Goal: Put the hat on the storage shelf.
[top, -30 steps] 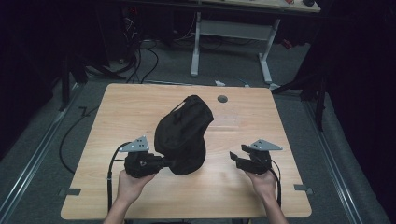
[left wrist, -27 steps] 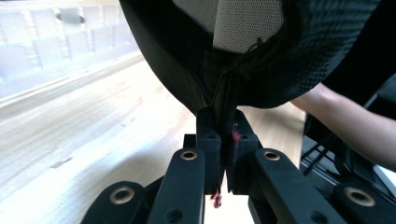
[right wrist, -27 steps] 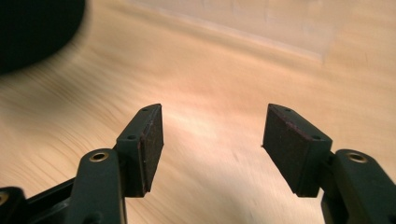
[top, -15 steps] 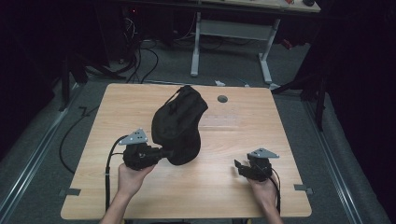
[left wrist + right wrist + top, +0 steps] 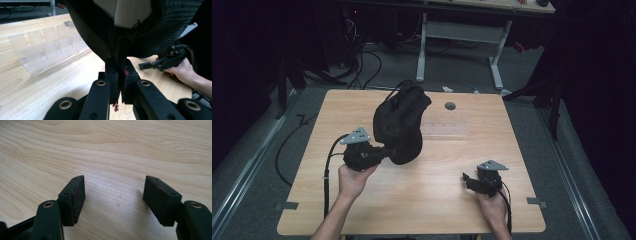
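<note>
A black fabric bag (image 5: pixel 399 120) hangs tilted above the wooden table (image 5: pixel 362 210), its lower edge pinched by my left gripper (image 5: pixel 387 151). In the left gripper view the jaws (image 5: pixel 121 72) are shut on a fold of the bag (image 5: pixel 140 30), whose light mesh patch shows above. My right gripper (image 5: pixel 466 180) sits low over the table's front right, apart from the bag. Its jaws (image 5: pixel 113 190) have just been opening and stand open over bare wood with nothing between them. The left gripper view also catches that right gripper (image 5: pixel 162 62) in its hand.
A clear plastic rack with slots (image 5: pixel 47 47) lies on the table behind the bag, faint in the high view (image 5: pixel 444 129). A round cable hole (image 5: pixel 450 106) sits near the far edge. Beyond the table stand a desk frame (image 5: pixel 497 60) and floor cables.
The left gripper has carried the bag up and toward the far left. The right gripper has sunk toward the table at the front right.
</note>
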A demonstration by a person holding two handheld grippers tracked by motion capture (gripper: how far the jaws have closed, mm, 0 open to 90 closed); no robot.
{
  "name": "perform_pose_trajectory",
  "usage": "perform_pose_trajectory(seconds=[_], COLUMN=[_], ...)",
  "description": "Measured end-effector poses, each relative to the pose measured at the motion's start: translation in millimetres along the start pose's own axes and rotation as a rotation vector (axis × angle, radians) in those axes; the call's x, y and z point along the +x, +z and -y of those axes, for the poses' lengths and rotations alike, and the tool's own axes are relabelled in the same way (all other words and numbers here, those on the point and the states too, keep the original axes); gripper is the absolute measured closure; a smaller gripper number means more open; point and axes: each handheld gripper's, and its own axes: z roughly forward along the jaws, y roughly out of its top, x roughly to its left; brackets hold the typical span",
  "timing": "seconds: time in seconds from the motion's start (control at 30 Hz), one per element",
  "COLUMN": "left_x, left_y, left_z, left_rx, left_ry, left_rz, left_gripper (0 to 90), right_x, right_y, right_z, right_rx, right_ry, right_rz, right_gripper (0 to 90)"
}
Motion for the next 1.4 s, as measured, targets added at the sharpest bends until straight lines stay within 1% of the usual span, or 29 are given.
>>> perform_pose_trajectory(seconds=[0.13, 0.2, 0.3, 0.37, 0.43, 0.47, 0.5, 0.53, 0.63, 0.67, 0.7, 0.77, 0.8, 0.9, 0.93, 1.0, 1.03, 1.07, 1.1, 1.27, 1.3, 1.33, 1.4], left_x=[5.4, 6.5, 10.7, 13.8, 15.6, 17.3, 17.3, 19.1, 22.9, 22.9, 26.5, 28.3, 31.0, 35.3, 35.3, 38.1, 40.1, 40.1, 43.7, 52.9, 52.9, 56.2, 58.0], left_y=[-0.1, -0.1, 0.0, 0.2, 0.1, 0.2, 0.2, 0.5, 1.3, 1.3, 3.1, 3.8, 5.6, 9.2, 9.2, 11.4, 14.0, 14.0, 17.9, 26.7, 26.7, 30.2, 32.2], left_z=[-7.1, -9.0, -15.1, -20.6, -22.9, -26.5, -26.5, -30.7, -36.5, -36.5, -41.0, -42.6, -45.7, -50.6, -50.6, -52.4, -53.6, -53.6, -54.2, -52.8, -52.8, -51.5, -50.7], left_rx=[-0.004, -0.008, -0.023, -0.030, -0.034, -0.036, -0.036, -0.043, -0.054, -0.054, -0.057, -0.057, -0.055, -0.056, -0.056, -0.062, -0.062, -0.062, -0.056, -0.045, -0.045, -0.038, -0.031], left_ry=[0.007, 0.006, 0.004, 0.009, 0.010, 0.010, 0.010, 0.015, 0.015, 0.015, 0.016, 0.015, 0.016, 0.019, 0.019, 0.016, 0.016, 0.016, 0.020, 0.005, 0.005, 0.001, 0.001], left_rz=[-0.028, -0.034, -0.050, -0.069, -0.074, -0.088, -0.088, -0.104, -0.124, -0.124, -0.142, -0.149, -0.164, -0.192, -0.192, -0.203, -0.218, -0.218, -0.235, -0.261, -0.261, -0.271, -0.279], left_gripper=[85.9, 85.9, 85.9, 85.9, 85.9, 85.9, 85.9, 85.8, 85.9, 85.9, 85.9, 85.9, 85.8, 85.9, 85.8, 85.8, 85.9, 85.8, 85.9, 85.9, 85.8, 85.9, 85.9], right_x=[0.1, 0.1, 0.4, 0.7, 0.6, 0.5, 0.5, 0.5, 0.7, 0.6, 0.6, 0.8, 0.7, 0.9, 0.9, 0.9, 0.9, 0.9, 0.8, 0.9, 1.1, 0.7, 0.6], right_y=[0.0, 0.0, 0.2, 0.0, 0.1, 0.1, 0.1, 0.1, 0.1, 0.1, 0.1, 0.0, 0.0, 0.0, 0.0, 0.0, 0.0, 0.0, 0.0, 0.0, 0.0, 0.0, 0.0], right_z=[0.0, 0.0, 0.0, 0.1, 0.1, 0.1, 0.1, 0.1, 0.1, 0.1, 0.1, 0.1, 0.1, 0.1, 0.1, 0.1, 0.1, 0.1, 0.2, 0.3, 0.3, 0.3, 0.3], right_rx=[0.000, 0.000, 0.000, 0.001, 0.001, 0.001, 0.001, 0.001, 0.001, 0.001, 0.001, 0.002, 0.002, 0.002, 0.002, 0.002, 0.002, 0.002, 0.001, 0.000, 0.001, 0.000, 0.000], right_ry=[0.001, 0.000, -0.002, 0.001, -0.002, -0.002, -0.002, -0.002, -0.002, -0.003, -0.003, -0.001, -0.002, 0.000, 0.000, 0.000, 0.000, 0.000, -0.004, -0.012, -0.010, -0.014, -0.016], right_rz=[0.000, -0.001, -0.003, -0.003, -0.004, -0.004, -0.004, -0.004, -0.005, -0.005, -0.005, -0.006, -0.006, -0.007, -0.007, -0.006, -0.006, -0.006, -0.005, -0.008, -0.009, -0.008, -0.008], right_gripper=[33.8, 33.6, 33.0, 32.9, 32.9, 32.9, 32.9, 32.8, 32.7, 32.7, 32.7, 32.6, 32.5, 32.5, 32.5, 32.5, 32.4, 32.4, 32.4, 32.3, 32.3, 32.3, 32.3])
